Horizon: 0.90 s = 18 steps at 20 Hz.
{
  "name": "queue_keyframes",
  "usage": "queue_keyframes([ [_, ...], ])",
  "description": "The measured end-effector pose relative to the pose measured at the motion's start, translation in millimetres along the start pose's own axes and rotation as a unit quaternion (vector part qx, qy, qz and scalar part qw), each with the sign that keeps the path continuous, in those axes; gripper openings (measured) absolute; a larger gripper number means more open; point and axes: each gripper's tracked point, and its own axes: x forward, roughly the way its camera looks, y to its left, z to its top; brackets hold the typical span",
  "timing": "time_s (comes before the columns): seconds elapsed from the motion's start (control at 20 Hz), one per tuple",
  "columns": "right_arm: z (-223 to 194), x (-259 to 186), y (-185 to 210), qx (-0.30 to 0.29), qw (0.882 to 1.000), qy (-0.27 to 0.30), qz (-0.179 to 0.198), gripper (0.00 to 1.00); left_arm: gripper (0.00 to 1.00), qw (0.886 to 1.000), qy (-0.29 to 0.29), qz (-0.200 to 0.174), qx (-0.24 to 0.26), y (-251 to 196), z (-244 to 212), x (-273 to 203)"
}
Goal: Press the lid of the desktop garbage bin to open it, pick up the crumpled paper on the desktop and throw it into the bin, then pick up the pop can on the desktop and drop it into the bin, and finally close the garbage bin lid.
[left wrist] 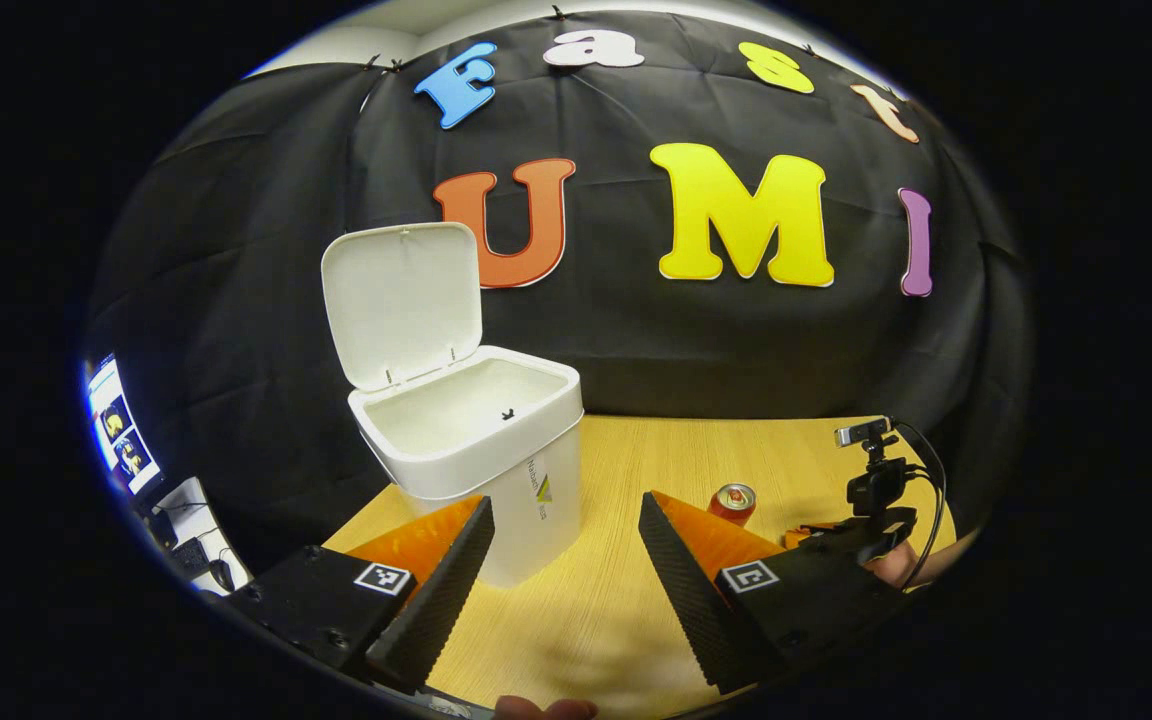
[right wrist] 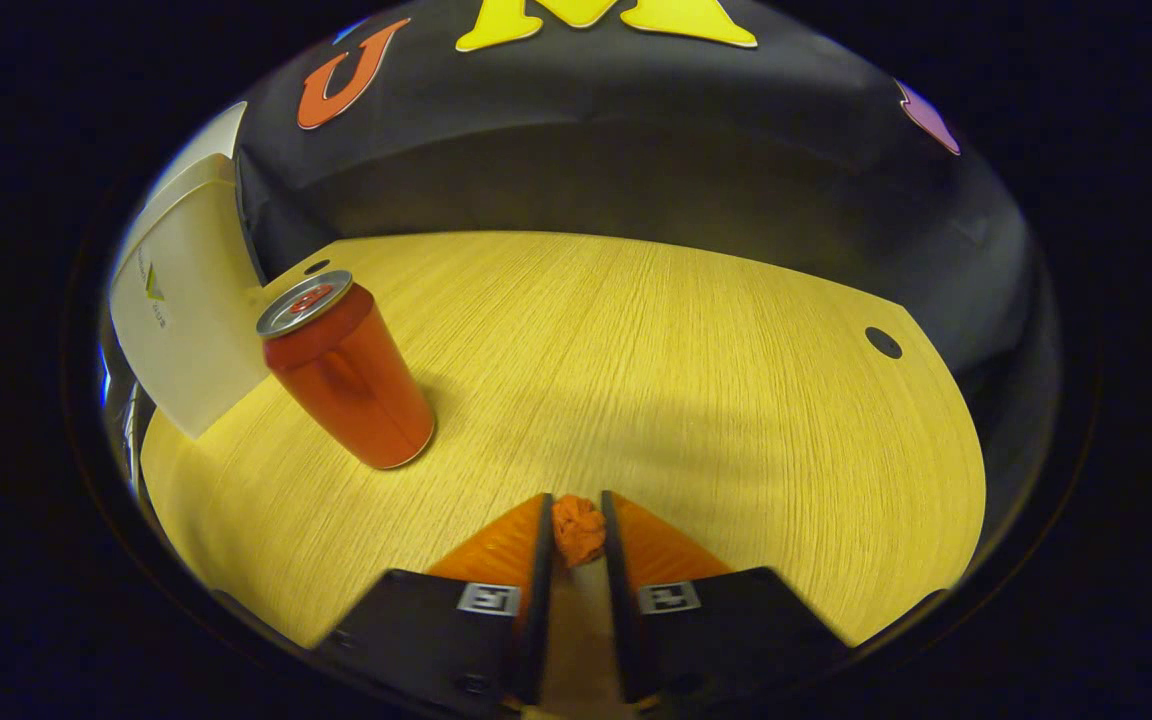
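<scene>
Wooden desktop (right wrist: 636, 380) carries the bin (left wrist: 496, 450), lid (left wrist: 401, 300) up. Right gripper (right wrist: 576, 535) pinches the crumpled paper (right wrist: 578, 530), light and soft, so a gentle squeeze seems enough. Left gripper (left wrist: 566, 560) is spread. Pop can (right wrist: 346, 375) stands near the bin.

The bin (left wrist: 481, 440) and its raised lid (left wrist: 402, 300) are plain white. The can (right wrist: 348, 375) is red with a silver top. The crumpled paper (right wrist: 578, 530) is orange. The table (right wrist: 636, 380) is pale yellow wood with fine straight grain.
</scene>
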Motion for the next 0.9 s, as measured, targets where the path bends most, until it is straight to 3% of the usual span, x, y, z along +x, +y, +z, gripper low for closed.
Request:
queue_keyframes([
  [0.05, -1.0, 1.8, -0.3, -0.003, 1.000, -0.001, -0.002, 0.20, 0.96, 1.000, 0.001, -0.001, 0.000, 1.0, -0.1, -0.6],
  [0.15, -1.7, 0.2, 3.5, 0.004, 1.000, 0.002, 0.004, 0.17, 0.96, 1.000, -0.001, -0.002, 0.001, 3.7, -0.8, -0.5],
  [0.35, 6.0, -18.4, 7.1, 0.016, 1.000, -0.005, 0.012, 0.18, 0.96, 1.000, -0.007, -0.005, 0.005, 8.6, 1.0, -2.5],
  [0.55, 29.6, -57.1, 20.5, 0.033, 0.999, -0.029, 0.022, 0.19, 1.00, 1.000, -0.021, -0.020, 0.005, 6.8, 4.0, 1.4],
  [0.6, 38.1, -69.0, 25.3, 0.035, 0.998, -0.038, 0.024, 0.19, 0.96, 0.999, -0.024, -0.026, 0.005, 5.7, 4.5, 2.8],
  [0.65, 45.3, -81.9, 31.8, 0.037, 0.998, -0.047, 0.029, 0.19, 1.00, 0.999, -0.028, -0.032, 0.005, 5.9, 5.0, 4.8],
  [0.9, 85.7, -137.7, 71.5, 0.019, 0.995, -0.079, 0.051, 0.19, 0.96, 0.997, -0.039, -0.060, 0.002, 6.1, 6.0, 15.4],
])
